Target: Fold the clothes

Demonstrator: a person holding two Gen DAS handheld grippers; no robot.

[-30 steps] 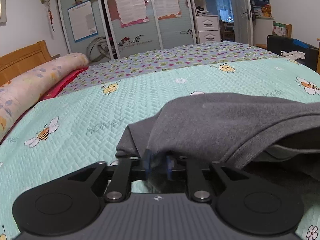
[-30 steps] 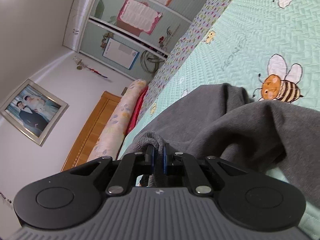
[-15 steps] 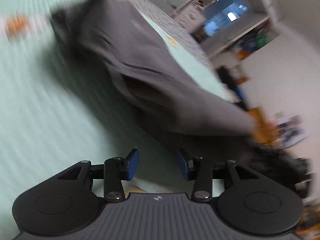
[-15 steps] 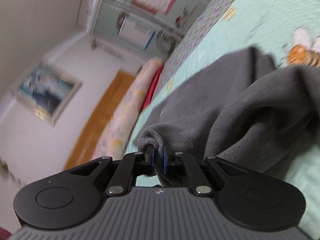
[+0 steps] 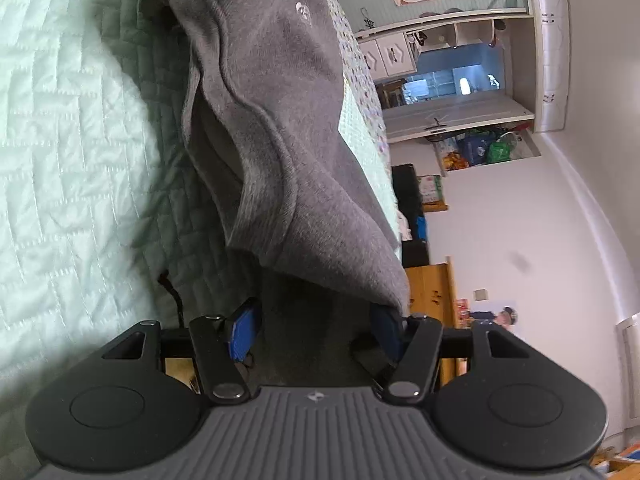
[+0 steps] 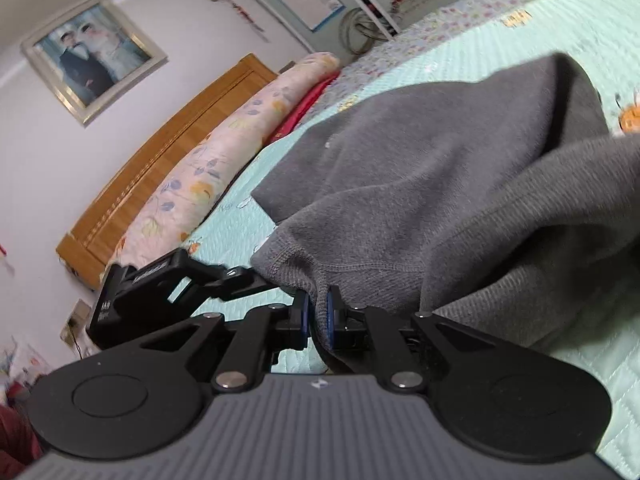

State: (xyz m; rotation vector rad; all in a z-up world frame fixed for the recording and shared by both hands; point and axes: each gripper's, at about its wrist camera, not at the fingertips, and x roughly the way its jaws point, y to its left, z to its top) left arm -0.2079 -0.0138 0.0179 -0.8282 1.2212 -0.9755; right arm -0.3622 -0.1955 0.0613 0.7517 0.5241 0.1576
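A dark grey sweatshirt (image 5: 288, 128) lies bunched on the mint quilted bedspread (image 5: 60, 160). In the left wrist view it drapes down to my left gripper (image 5: 316, 334). That gripper's jaws are opening, the blue pads stand wide apart, and shadowed cloth sits loosely between them without being pressed. In the right wrist view my right gripper (image 6: 318, 316) is shut on the ribbed hem of the sweatshirt (image 6: 440, 168) and holds that edge just above the bedspread (image 6: 560, 20). The black body of the left gripper shows just left of the held hem.
A long floral pillow (image 6: 224, 148) and a wooden headboard (image 6: 172, 136) lie at the bed's head, under a framed photo (image 6: 92, 56). The left wrist view, rolled sideways, shows white drawers (image 5: 388, 54), a doorway and a wooden cabinet (image 5: 432, 288) beyond the bed.
My left gripper let go of the grey cloth, spread its jaws and rolled onto its side. My right gripper stayed shut on the hem and shifted sideways, rolling a little.
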